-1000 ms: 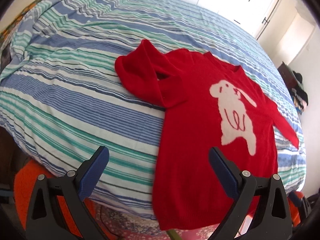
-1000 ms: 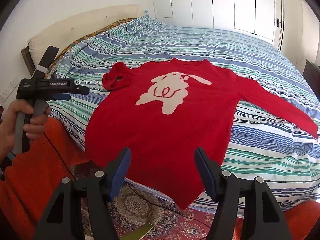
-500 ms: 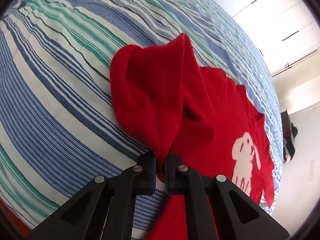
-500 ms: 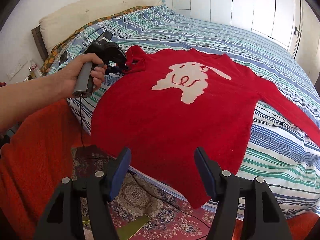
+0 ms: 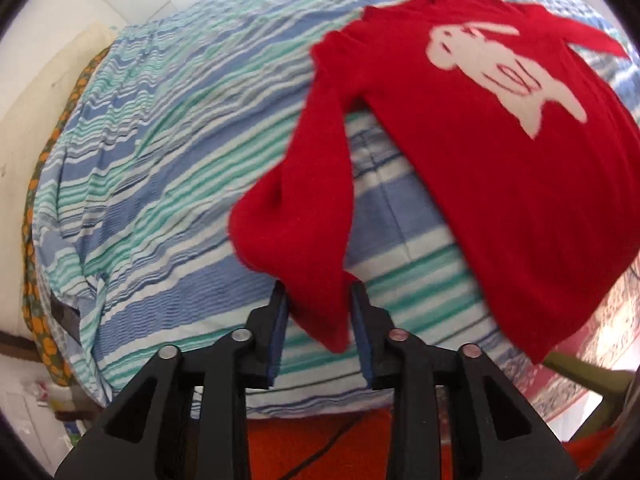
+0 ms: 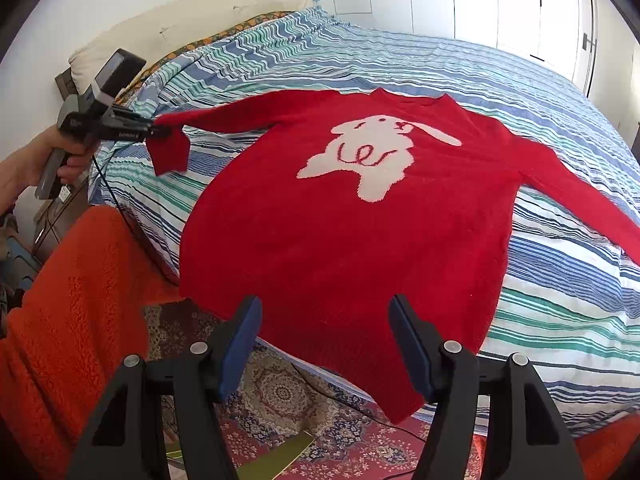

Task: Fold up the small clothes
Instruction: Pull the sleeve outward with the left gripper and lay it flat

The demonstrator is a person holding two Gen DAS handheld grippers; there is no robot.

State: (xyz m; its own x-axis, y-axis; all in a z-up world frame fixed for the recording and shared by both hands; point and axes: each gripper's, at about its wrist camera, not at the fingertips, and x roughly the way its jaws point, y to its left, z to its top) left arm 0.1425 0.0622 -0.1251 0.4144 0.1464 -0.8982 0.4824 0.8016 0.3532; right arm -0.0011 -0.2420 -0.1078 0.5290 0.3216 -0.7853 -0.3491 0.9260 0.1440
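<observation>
Left hand-held gripper [image 5: 318, 312] pinching red sweater [image 6: 344, 216] sleeve, right hand-held gripper [image 6: 325, 344] agape

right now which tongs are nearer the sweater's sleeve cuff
Left. The left tongs have the sleeve cuff between their fingers; the right tongs hover open over the sweater hem.

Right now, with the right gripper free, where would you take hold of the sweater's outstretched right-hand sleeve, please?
Probably near the cuff end of the free sleeve, coming from the right edge of the bed. It lies flat and straight away from the red sweater, so its end is likely easiest to pinch. The right gripper hangs open near the hem.
</observation>
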